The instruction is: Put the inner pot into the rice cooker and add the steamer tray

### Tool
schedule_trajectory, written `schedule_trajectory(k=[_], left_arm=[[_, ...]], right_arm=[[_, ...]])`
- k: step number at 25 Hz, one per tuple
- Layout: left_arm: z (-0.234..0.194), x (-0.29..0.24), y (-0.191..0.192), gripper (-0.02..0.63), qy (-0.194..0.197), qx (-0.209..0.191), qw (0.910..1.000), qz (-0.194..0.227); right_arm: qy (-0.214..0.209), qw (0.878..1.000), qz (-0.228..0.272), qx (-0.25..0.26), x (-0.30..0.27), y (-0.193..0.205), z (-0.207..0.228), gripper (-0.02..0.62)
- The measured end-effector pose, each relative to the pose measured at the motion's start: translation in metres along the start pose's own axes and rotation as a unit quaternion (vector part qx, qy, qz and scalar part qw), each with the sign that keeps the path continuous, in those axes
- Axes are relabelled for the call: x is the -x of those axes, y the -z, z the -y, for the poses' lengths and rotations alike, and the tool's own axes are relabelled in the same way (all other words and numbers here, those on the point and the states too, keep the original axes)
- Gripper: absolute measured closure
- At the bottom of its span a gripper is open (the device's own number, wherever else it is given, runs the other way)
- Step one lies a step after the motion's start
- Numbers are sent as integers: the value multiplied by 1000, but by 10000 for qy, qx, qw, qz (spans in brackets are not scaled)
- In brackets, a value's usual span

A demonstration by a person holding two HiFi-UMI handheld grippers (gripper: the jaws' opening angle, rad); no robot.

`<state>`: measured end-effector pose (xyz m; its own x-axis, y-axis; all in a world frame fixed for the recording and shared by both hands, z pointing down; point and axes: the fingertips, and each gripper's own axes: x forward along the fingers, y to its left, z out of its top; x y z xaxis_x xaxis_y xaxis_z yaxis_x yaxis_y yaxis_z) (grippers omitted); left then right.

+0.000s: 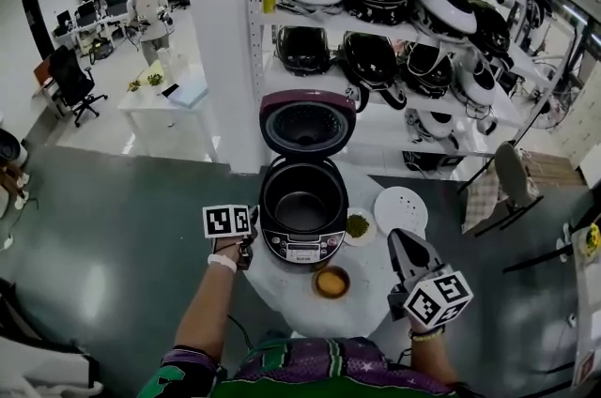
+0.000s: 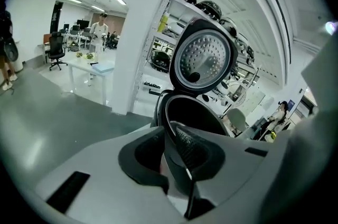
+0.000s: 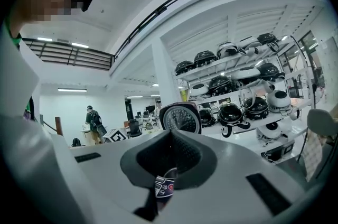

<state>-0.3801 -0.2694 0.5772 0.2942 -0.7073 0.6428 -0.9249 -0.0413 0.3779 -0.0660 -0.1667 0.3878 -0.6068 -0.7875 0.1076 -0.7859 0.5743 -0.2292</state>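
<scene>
The left gripper (image 1: 247,248), at the left of centre in the head view, has its jaws clamped on the thin front-left rim of the inner pot (image 1: 302,210). The pot sits inside the rice cooker (image 1: 302,248) at mid-frame on a round white table (image 1: 282,288). It is dark and round, with a dull sheen on its floor. Its mouth faces straight up and its axis stands vertical; being round, it shows no long side from above. The cooker's lid (image 1: 307,124) stands open and upright behind it, maroon-edged, with its inner face turned toward the camera.

Only the left gripper view shows the grip itself: the pot's pale-edged wall runs between the two pads. It also shows the lid's dimpled metal inner plate.

Right of the cooker are a small bowl of green contents (image 1: 357,225) and the white, perforated steamer tray (image 1: 401,210), which lies flat on the table. An orange bowl (image 1: 331,282) sits in front of the cooker. At lower right, the right gripper (image 1: 402,248) has its jaws closed together on nothing. Its own view adds the cooker's button panel, seen below the jaws. Shelves of other cookers (image 1: 394,21) fill the upper right.
</scene>
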Motion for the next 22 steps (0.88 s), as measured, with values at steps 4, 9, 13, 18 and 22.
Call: schedule_trajectory(k=[4,9,13,18,22], left_arm=[[8,21,0,529,27,-100,9995,304],[25,48,-5,538,94,-222,9964,814],[50,75,-17,551,160,-524,9909,1226],[88,97,-21,571,564,-845,9820,1592],[110,109,-21,583,841,-1012,9737,1857]], right_arm=[[108,9999,66,16,2,-5,2,589],[195,9997,122,92,6,-12,7,589],[246,9993,219,169,7,-22,9,589],[277,9988,330,229,8,-31,11,589],[305,9987,343,235,8,-36,12,589]])
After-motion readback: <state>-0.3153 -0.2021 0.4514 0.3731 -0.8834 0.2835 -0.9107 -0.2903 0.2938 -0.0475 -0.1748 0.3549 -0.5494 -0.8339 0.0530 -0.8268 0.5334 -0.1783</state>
